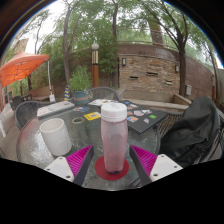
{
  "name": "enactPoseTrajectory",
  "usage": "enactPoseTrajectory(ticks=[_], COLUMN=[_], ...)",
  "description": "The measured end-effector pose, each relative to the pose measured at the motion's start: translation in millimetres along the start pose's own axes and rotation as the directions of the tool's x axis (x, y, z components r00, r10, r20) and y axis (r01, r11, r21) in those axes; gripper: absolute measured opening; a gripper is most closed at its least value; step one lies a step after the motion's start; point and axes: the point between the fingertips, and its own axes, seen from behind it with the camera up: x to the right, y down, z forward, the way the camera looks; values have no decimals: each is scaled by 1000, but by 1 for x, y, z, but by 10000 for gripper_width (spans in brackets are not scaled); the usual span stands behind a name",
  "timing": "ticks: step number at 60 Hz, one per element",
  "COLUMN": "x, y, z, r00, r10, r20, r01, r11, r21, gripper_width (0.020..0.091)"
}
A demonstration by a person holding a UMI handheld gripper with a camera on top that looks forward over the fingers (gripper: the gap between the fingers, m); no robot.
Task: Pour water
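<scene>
A tall pink translucent bottle [114, 138] with a white cap stands upright on a red coaster [112, 170] on the glass table [40, 150]. It stands between my gripper's [112, 160] magenta pads [80, 158], with a gap on each side, so the gripper is open around it. To the left of the bottle, beside the left finger, sits a white cup [56, 136]. I cannot see into it.
Papers and a green mat [140, 118] lie on the far part of the table. A dark jacket [190, 132] drapes over a chair at the right. A chair [28, 110], an orange umbrella [22, 68], a stone wall and trees lie beyond.
</scene>
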Motion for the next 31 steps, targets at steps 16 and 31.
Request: enactPoseTrajectory(ticks=[16,31], x=[-30,-108], y=[0,-19], z=[-90,-200], r00=[986,957], r10=[73,85], r20=[-147,-276], r01=[-81,-122], r11=[995,985], r21=[-51,-122], gripper_width=[829,827])
